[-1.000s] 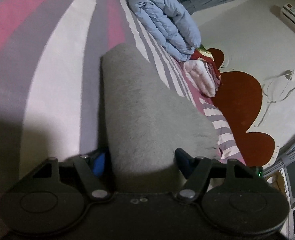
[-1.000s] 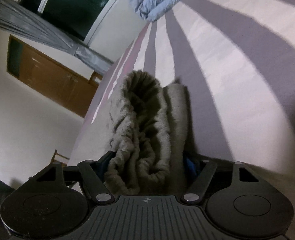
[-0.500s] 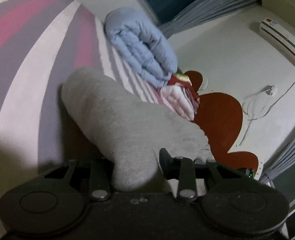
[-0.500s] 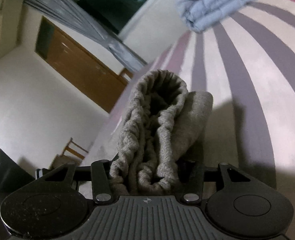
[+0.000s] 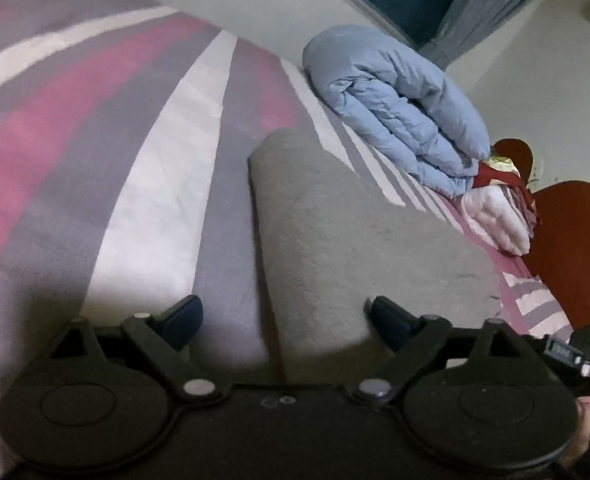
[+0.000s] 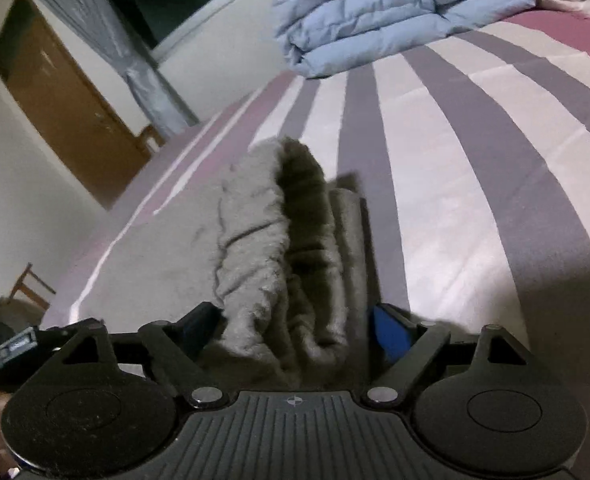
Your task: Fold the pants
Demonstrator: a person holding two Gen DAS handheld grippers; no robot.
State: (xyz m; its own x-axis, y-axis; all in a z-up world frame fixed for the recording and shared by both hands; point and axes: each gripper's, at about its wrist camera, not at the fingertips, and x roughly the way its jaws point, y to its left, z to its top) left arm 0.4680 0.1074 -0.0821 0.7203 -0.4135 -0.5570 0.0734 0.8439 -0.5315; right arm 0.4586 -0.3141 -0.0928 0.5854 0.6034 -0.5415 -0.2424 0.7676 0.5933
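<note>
Left wrist: left gripper (image 5: 283, 316) jaws just opened wide; folded grey pants (image 5: 347, 240) lie on striped bedspread (image 5: 147, 200), edge between the fingers, unpinched. Right wrist: right gripper (image 6: 295, 328) jaws just opened wide, pants' elastic waistband (image 6: 279, 240) between them, not clamped

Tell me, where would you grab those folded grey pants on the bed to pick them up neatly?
Probably at the near end of the grey pants, where the ribbed waistband layers stack into one thick edge. Come in low from this near side, along the bed, so one gripper finger goes on each side of the stack. The right gripper already straddles it, open; the left gripper is open too, beside the smooth folded edge.
</note>
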